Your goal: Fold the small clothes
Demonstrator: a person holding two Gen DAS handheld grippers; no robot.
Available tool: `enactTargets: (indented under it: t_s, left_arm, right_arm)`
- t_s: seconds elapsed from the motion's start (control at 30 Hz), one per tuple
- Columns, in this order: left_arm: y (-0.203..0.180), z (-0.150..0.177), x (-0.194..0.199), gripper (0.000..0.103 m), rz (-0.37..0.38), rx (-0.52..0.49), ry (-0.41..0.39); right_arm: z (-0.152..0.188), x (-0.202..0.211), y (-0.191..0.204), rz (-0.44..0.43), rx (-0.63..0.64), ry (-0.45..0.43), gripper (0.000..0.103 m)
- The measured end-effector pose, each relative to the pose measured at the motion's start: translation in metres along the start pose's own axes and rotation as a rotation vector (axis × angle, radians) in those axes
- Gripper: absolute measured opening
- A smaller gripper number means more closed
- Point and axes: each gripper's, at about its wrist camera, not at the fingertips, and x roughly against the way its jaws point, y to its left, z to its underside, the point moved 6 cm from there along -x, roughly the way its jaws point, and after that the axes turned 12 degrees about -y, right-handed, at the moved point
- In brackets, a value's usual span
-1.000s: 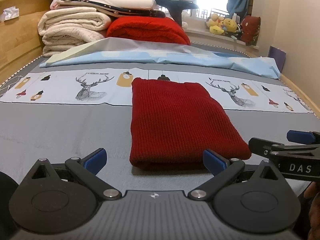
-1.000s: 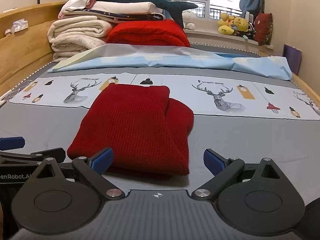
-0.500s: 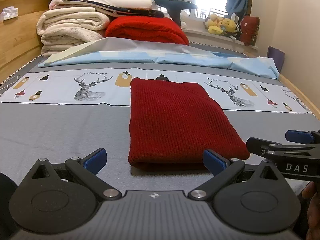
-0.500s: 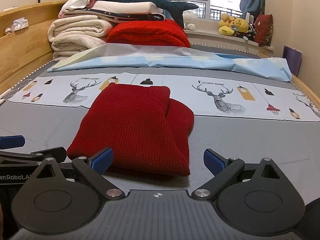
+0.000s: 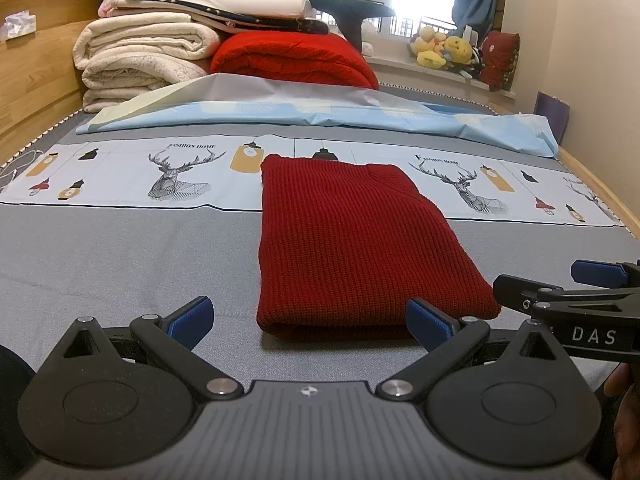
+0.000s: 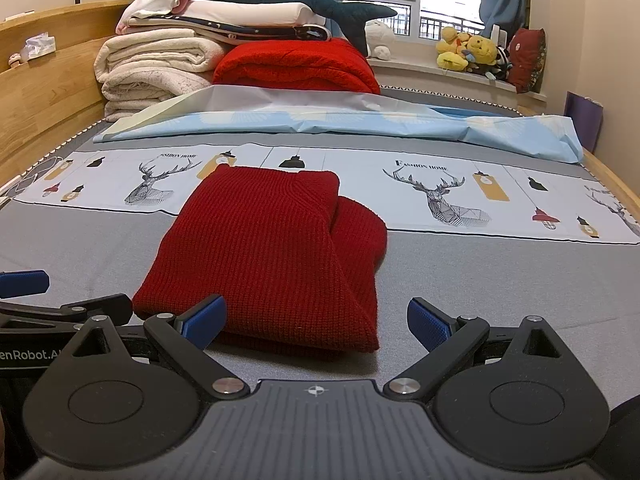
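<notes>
Left wrist view: folded red sweater [image 5: 356,244] lies before the spread left gripper [image 5: 308,318]; right gripper [image 6: 316,322] equally spread, empty.

Both grippers sat low and level at the near edge of the folded sweater [image 5: 352,240], fingers pointing forward along it. The left gripper [image 5: 308,320] had its jaws spread wide, holding nothing: its right pad [image 5: 428,322] was at the sweater's near right corner, its left pad [image 5: 190,316] well clear of the near left edge. The right gripper [image 6: 316,320] was likewise spread and empty, its left pad [image 6: 204,318] in front of the sweater's near left corner, its right pad [image 6: 428,324] beyond the near right corner. Each showed at the other's side, just beside it. Part of a hand [image 5: 622,412] appeared behind the right gripper.
</notes>
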Motion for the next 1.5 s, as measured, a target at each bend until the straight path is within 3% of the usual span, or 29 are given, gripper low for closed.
enactTargets:
  t_s: [1.5]
  left_arm:
    - [0.0002,0.0007,-0.0034,0.102,0.014,-0.006,0.001]
  right_arm:
    - [0.0022,-0.0025,-0.0015,0.011,-0.001,0.009,0.097]
